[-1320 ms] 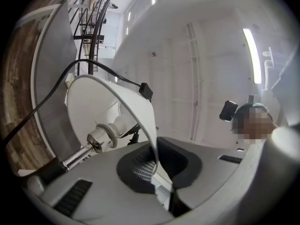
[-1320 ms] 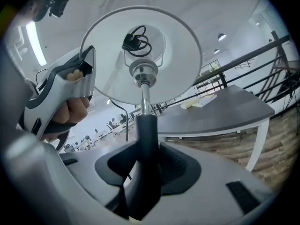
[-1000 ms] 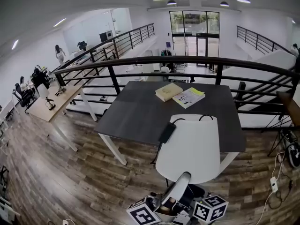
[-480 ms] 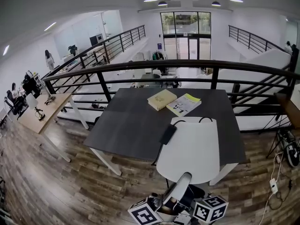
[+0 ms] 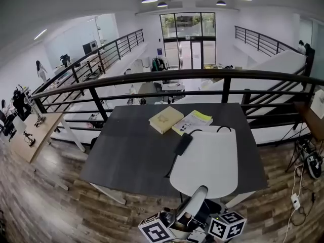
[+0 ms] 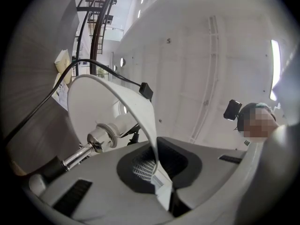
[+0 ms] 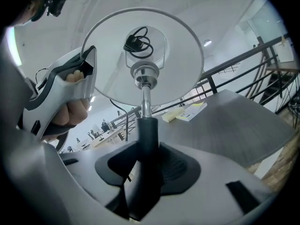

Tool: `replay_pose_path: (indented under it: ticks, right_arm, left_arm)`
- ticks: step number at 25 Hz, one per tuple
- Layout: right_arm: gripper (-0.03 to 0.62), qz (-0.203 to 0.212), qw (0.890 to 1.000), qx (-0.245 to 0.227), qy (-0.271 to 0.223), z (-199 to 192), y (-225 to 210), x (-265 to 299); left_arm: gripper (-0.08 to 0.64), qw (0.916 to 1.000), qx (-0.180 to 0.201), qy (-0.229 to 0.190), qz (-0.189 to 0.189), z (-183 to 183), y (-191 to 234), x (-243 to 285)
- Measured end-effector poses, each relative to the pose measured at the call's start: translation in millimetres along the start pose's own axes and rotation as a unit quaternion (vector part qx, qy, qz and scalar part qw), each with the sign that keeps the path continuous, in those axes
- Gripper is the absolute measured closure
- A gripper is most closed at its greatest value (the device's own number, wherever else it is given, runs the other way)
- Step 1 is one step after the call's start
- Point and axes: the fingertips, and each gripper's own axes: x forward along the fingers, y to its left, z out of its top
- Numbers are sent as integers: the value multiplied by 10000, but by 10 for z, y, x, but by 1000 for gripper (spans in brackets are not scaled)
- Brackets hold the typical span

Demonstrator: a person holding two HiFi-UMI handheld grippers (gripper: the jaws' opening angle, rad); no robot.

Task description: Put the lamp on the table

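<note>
Left hand-held gripper (image 6: 157, 172): clamped the lamp (image 6: 93, 102) by its shade rim
Right hand-held gripper (image 7: 143, 168): clamped its stem (image 7: 147, 130)
Progress: lamp was carried, not yet on worktop (image 5: 136, 146)

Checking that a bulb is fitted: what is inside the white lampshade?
A white bulb in a chrome socket on the metal stem. From above, the white lampshade hides them.
</note>
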Motion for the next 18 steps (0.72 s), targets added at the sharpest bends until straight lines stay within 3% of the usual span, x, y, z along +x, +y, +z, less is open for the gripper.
replay_pose_path:
  ticks: [9,18]
  right_arm:
    - [425,-313,9994,97,-112,313,-361,502]
    - [425,-500,9985,204,-37,408,-749,779]
  left_arm:
    - [531,9996,-95,248,12,328,607,319]
    - [531,9989,-262,372,69,378,1069,565]
